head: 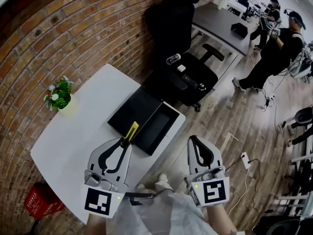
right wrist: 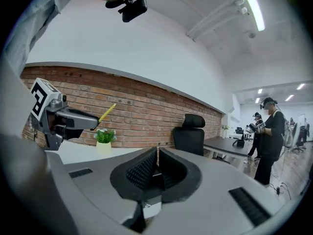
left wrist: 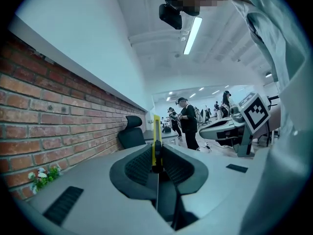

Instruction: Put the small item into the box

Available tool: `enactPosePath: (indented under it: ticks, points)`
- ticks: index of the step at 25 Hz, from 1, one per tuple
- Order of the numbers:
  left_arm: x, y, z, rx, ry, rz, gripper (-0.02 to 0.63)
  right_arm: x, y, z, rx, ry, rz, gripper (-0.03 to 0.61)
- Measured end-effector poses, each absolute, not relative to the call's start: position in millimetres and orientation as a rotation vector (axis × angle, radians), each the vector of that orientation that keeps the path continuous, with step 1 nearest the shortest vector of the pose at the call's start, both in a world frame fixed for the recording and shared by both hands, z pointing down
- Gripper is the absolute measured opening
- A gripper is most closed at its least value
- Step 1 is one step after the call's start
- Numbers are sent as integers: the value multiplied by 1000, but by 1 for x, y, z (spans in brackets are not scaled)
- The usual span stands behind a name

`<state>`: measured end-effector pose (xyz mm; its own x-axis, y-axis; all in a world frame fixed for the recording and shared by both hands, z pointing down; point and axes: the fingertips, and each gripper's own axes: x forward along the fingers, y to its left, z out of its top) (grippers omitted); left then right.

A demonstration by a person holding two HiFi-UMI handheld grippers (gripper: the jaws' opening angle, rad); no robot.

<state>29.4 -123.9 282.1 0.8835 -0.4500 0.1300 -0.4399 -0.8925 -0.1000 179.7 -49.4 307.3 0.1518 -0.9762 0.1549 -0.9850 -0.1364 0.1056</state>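
A slim yellow utility knife (head: 131,130) sticks out of my left gripper (head: 125,141), which is shut on it just in front of the box's near edge. In the left gripper view the yellow utility knife (left wrist: 156,130) stands upright between the pads of the left gripper (left wrist: 157,153). An open black box (head: 157,126) lies on the white table (head: 83,131), its lid (head: 132,112) flat beside it on the left. My right gripper (head: 193,139) hangs over the floor to the right of the table; in its own view the right gripper (right wrist: 157,154) is shut with nothing held.
A small potted plant (head: 58,96) stands at the table's far left by the brick wall. A black office chair (head: 178,58) sits behind the box. A red basket (head: 41,199) is on the floor at left, a power strip (head: 244,158) at right. People (head: 274,48) stand further off.
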Motion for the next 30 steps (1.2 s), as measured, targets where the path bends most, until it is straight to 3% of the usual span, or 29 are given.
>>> enactPosePath:
  ticks: [15,30]
  points:
    - [121,-136,335,-3098,466,-445,77,217,-15,334,2313,-1780,223,48]
    - [177,-160,477,-3075,440,-1080,77,240,8,366,2357,-1746,339,48]
